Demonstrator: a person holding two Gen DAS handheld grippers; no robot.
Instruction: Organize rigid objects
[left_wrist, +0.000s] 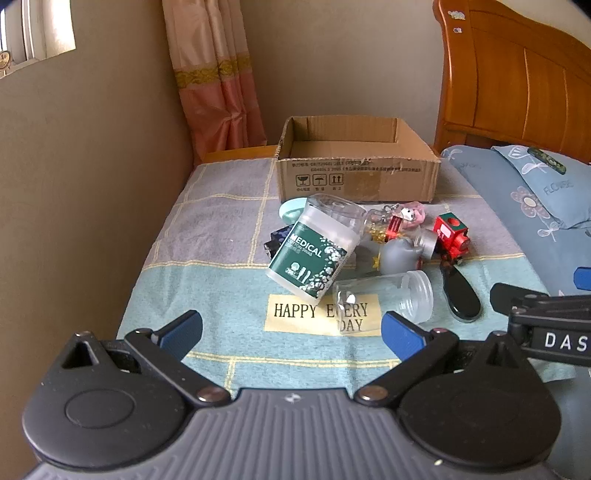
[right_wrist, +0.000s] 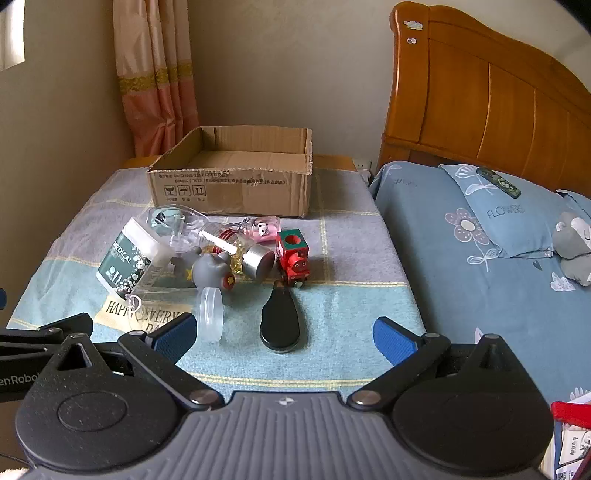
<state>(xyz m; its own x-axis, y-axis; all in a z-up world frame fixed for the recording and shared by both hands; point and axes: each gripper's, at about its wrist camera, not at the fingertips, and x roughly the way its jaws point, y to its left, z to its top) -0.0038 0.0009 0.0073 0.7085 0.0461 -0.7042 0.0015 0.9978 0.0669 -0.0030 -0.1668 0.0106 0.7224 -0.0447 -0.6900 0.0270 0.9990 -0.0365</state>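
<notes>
while nothing was yet held, the pile of rigid objects lay ahead of both pairs of fingers on the cloth-covered counter (right_wrist: 351, 306), and the cardboard box (right_wrist: 236, 184) stood beyond it, apparently with nothing in it. the left gripper (left_wrist: 291, 328) and right gripper (right_wrist: 284, 334) both had their fingers spread wide apart, clamped on nothing. nearest the right fingers lay a black oval piece (right_wrist: 279, 325), with a clear jar (left_wrist: 391, 299) on its side just ahead of the left fingers. the likely risk was the jar rolling away when pinched, being round and smooth. the medical tub (left_wrist: 314, 251) leaned on other pieces, so pulling one out could topple it. farther ahead, the red toy train (right_wrist: 293, 258), a grey figure (right_wrist: 208, 273) and a silver-capped bottle (right_wrist: 255, 264) crowded together, touching, leaving little room for fingers between them.
</notes>
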